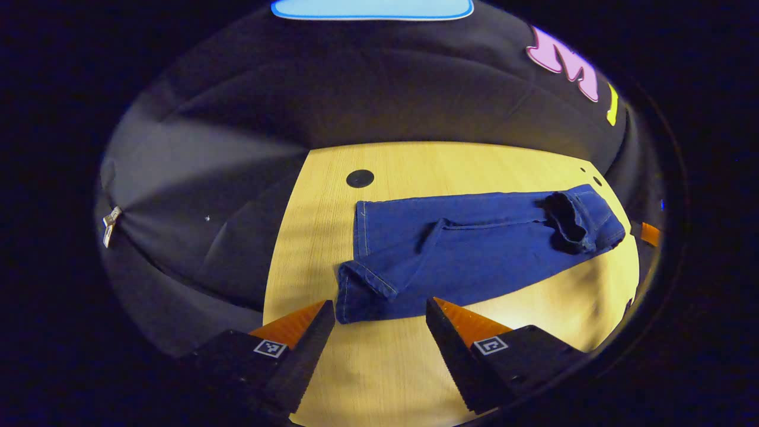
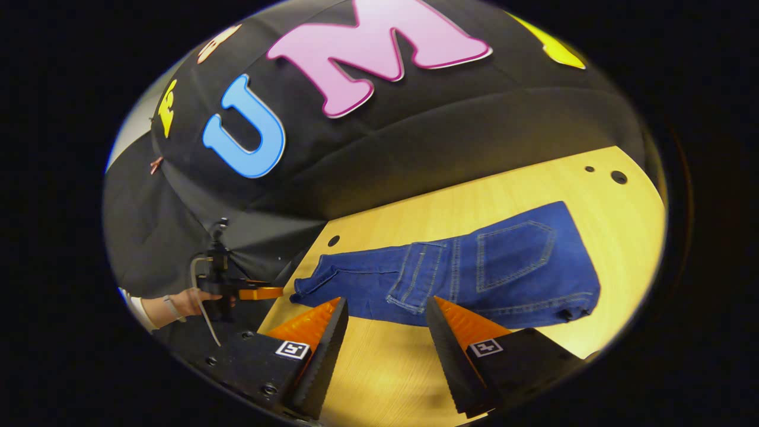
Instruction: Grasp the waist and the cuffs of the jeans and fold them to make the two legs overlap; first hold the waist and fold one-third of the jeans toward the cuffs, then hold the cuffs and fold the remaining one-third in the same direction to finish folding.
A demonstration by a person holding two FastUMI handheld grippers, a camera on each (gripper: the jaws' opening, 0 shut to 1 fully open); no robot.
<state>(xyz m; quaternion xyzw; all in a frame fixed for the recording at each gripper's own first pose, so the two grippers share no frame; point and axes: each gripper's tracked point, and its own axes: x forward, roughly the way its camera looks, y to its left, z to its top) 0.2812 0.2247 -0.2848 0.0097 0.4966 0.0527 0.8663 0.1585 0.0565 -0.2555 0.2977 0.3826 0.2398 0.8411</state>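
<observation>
Wooden table [image 1: 379, 367] carries jeans [image 1: 462, 249] lying flat, legs overlapped. Left gripper [image 1: 379, 311] and right gripper [image 2: 385, 305] hover nearby, fingers spread, holding nothing.

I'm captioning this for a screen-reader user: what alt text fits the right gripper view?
Blue denim jeans lie flat on a pale wooden table, back pockets up, legs already overlapped. The right gripper hovers open at their near edge, its orange-and-black fingers touching nothing. At far left, a hand holds the left gripper.

Jeans [image 1: 468, 249] lay flat on the table [image 1: 385, 367], cuffs [image 1: 364, 290] just before the left gripper [image 1: 379, 308], waist [image 1: 584, 219] at the far end.
</observation>
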